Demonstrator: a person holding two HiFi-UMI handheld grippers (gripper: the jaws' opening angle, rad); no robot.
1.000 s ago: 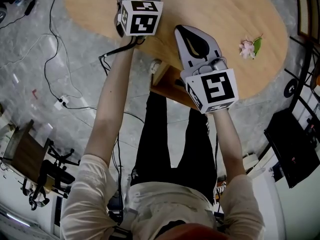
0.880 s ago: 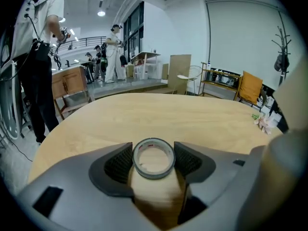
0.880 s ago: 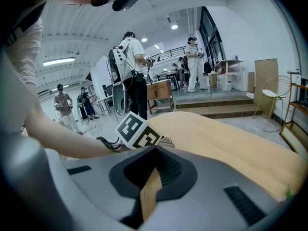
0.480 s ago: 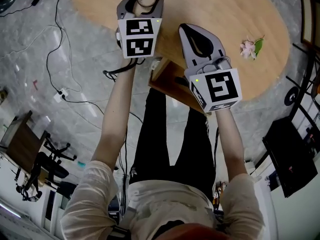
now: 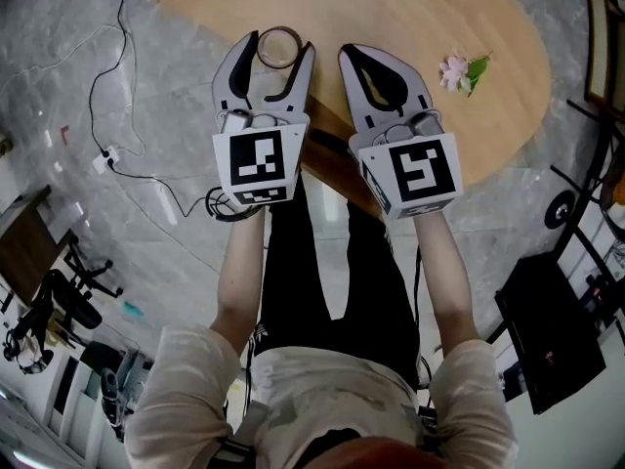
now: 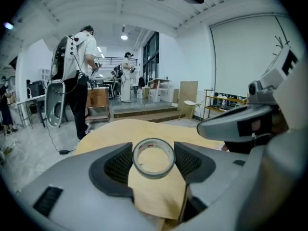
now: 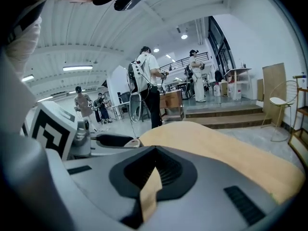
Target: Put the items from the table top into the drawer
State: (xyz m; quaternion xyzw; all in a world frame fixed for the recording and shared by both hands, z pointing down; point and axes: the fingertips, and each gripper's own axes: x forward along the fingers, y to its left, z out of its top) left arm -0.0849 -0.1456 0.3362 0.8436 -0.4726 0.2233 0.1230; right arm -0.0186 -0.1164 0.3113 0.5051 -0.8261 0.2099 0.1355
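A grey tape roll (image 5: 276, 47) hangs between the jaws of my left gripper (image 5: 276, 55), lifted above the near edge of the oval wooden table (image 5: 410, 8). In the left gripper view both pads press on the tape roll (image 6: 153, 157). My right gripper (image 5: 369, 57) hovers beside it over the table edge, shut, with nothing held; in its own view my right gripper (image 7: 153, 171) leaves only a sliver of table visible between its jaws. A pink flower with green leaves (image 5: 457, 69) lies at the table's right. Part of the wooden drawer (image 5: 330, 169) peeks out between the two marker cubes.
Cables and a power strip (image 5: 105, 156) trail over the grey floor at the left. A black case (image 5: 552, 330) sits at the right and a chair (image 5: 49, 301) at the lower left. People stand far off beyond the table (image 6: 79, 76).
The left gripper has risen and come back toward me with the tape roll in its jaws. The right gripper has shifted a little up the picture, still shut.
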